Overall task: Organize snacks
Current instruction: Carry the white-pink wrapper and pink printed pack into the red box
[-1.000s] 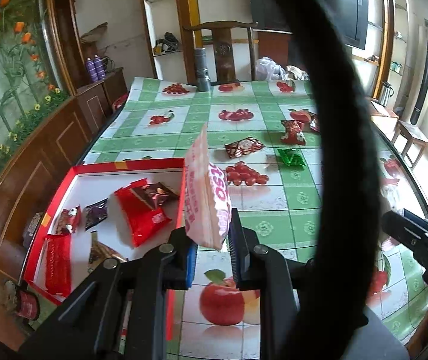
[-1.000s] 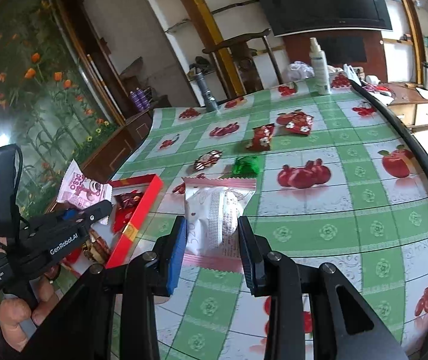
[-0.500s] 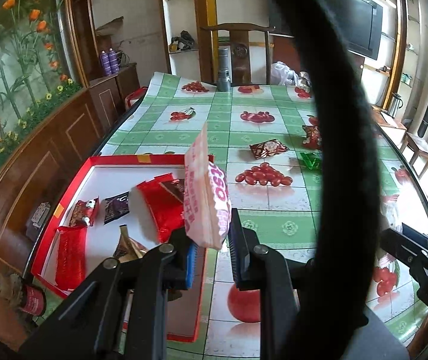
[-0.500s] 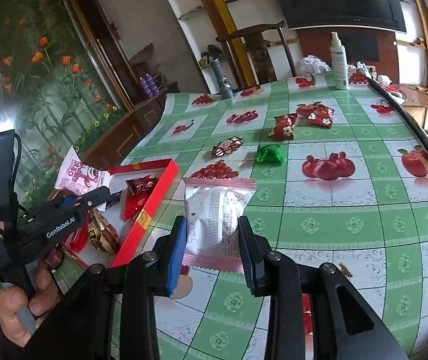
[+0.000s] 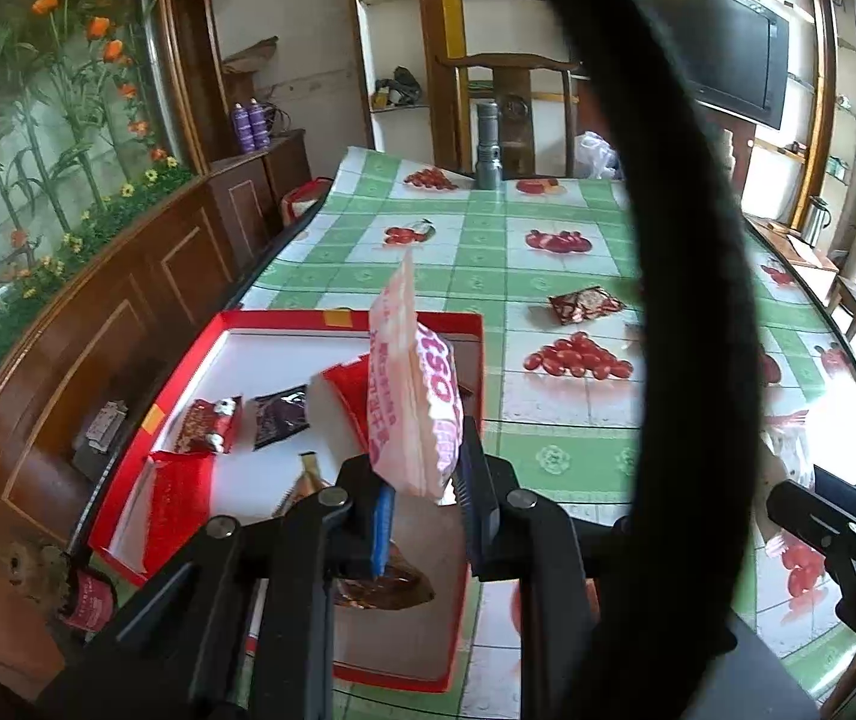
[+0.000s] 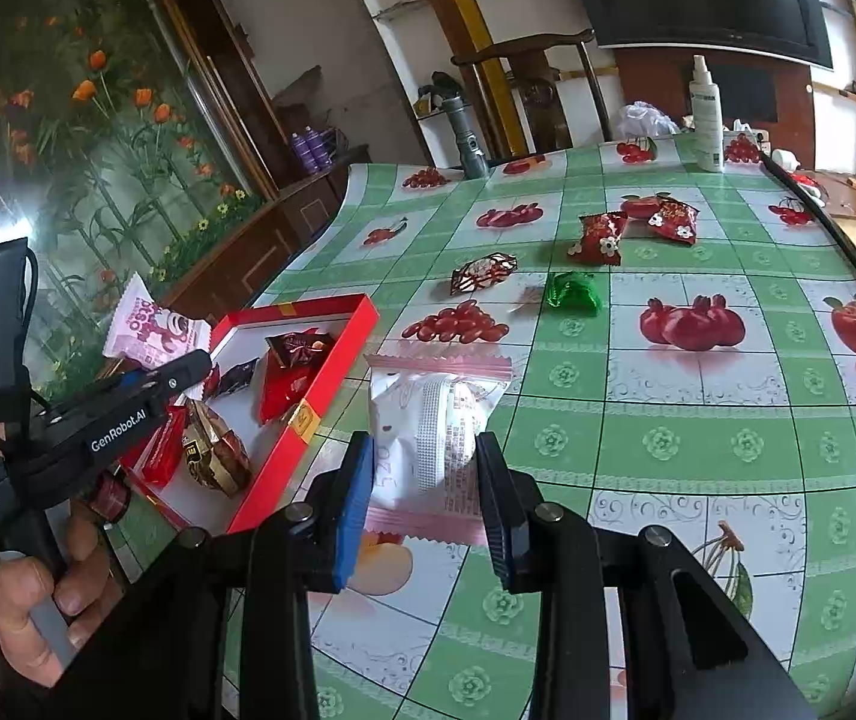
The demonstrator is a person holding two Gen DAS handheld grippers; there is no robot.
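Jaws of the left gripper [image 5: 422,495] pinch a pink-and-white snack packet [image 5: 413,384] above the red-rimmed white tray [image 5: 284,319] at lower left; the right gripper [image 6: 425,495] clamps a white pink-edged wrapper [image 6: 436,420] beside it. Delivery step: next, release inside the rim.

In the left wrist view a thick black strap [image 5: 691,300] crosses the lens & blocks a strip of the table [image 5: 547,456], incl. most of the right gripper [image 5: 835,534], so we can't read its jaws there. The pink packet [image 5: 416,396] covers part of the red tray [image 5: 284,319] & the red wrapper [image 5: 347,387] behind it. We can't read the small print on the white packet [image 6: 436,432], & the person's hand [image 6: 38,606] is cut off by the pic's edge.
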